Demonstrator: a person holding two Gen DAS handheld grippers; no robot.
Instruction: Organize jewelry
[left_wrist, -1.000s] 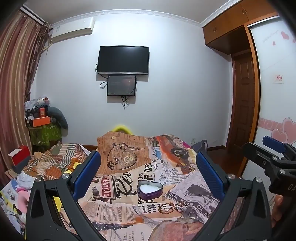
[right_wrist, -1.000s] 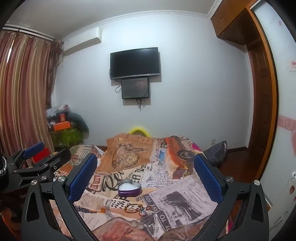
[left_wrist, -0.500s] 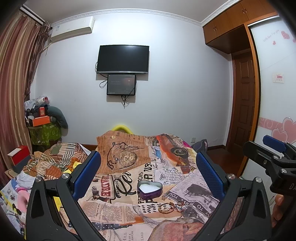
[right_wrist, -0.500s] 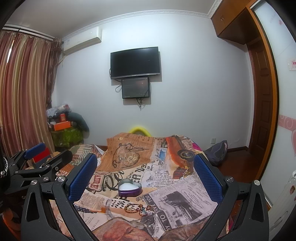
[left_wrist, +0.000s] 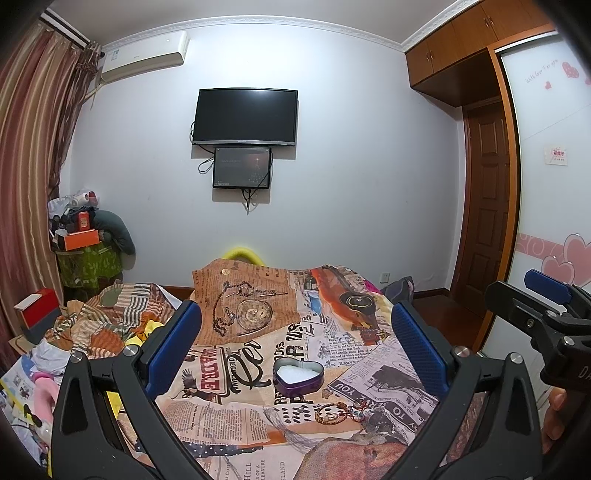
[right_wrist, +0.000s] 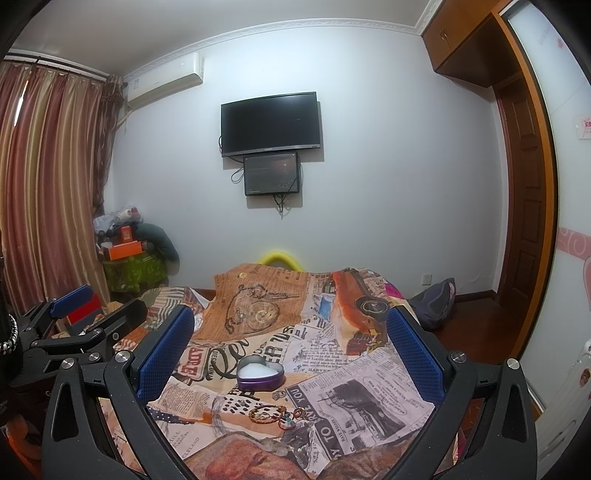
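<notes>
We hold left gripper (left_wrist: 295, 343) and right gripper (right_wrist: 290, 341) level above bed, fingers wide apart, empty. Purple heart-shaped tin (left_wrist: 298, 378) frame centre; beaded bracelets (right_wrist: 275, 411) just below.

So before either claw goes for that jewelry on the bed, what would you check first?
1. Left claw open and holding nothing: ok.
2. Right claw open and holding nothing: ok.
3. Heart-shaped tin lid off, white lining showing, ready to receive pieces: ok.
4. Bracelets lying in reach on the printed bedspread, just in front of the tin: ok.
5. Pieces separate rather than tangled together: cannot tell, they overlap and look too small.
6. Bedspread flat under the jewelry: not ok, it is wrinkled.
</notes>
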